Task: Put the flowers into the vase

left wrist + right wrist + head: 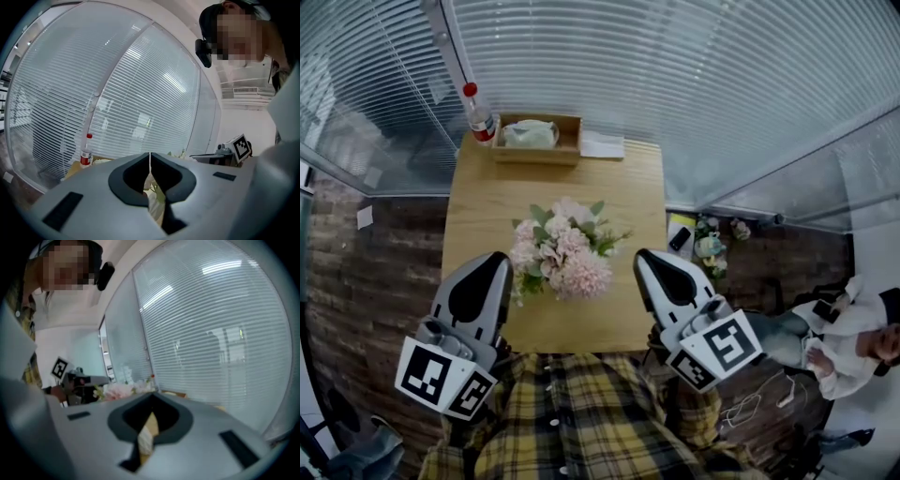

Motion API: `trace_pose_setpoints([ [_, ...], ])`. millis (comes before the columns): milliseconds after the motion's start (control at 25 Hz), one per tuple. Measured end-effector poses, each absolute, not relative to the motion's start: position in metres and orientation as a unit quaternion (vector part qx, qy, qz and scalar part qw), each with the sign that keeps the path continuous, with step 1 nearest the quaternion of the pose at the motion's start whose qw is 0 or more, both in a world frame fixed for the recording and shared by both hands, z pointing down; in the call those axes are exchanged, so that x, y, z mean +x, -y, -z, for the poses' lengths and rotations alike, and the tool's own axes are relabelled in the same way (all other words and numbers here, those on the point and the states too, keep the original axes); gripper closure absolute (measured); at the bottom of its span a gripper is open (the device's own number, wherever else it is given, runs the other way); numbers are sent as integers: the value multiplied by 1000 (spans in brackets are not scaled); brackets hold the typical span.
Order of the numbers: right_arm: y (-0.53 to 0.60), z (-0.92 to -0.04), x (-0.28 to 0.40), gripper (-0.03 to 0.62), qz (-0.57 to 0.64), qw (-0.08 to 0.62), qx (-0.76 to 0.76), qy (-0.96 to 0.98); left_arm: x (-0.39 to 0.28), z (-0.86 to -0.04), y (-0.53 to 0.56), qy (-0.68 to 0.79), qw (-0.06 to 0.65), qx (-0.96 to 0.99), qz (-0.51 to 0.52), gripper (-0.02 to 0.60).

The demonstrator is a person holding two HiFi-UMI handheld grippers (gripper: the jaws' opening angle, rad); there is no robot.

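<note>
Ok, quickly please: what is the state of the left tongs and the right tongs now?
Left tongs: closed, holding nothing.
Right tongs: closed, holding nothing.

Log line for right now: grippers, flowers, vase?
left gripper: shut, empty | right gripper: shut, empty | pink bouquet: blooms up, mid wooden table, untouched | vase: not in sight

On the counter (478, 206): 1 bouquet of pink flowers (562, 248), 1 red-capped bottle (478, 116), 1 wooden tray (539, 156), 1 white paper (602, 145). 2 grippers: left gripper (494, 255), right gripper (643, 253).
</note>
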State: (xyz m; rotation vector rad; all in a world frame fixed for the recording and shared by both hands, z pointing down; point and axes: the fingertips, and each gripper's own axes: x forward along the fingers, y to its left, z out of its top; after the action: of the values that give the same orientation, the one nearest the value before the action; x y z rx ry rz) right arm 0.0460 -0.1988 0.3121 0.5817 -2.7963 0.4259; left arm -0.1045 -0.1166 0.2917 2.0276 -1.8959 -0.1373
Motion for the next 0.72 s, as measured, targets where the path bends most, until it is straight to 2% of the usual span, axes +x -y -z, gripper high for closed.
trace_pose_setpoints([
  [720, 192, -309, 37, 580, -154, 121, 178, 964, -98, -289, 116, 670, 179, 718, 50, 558],
])
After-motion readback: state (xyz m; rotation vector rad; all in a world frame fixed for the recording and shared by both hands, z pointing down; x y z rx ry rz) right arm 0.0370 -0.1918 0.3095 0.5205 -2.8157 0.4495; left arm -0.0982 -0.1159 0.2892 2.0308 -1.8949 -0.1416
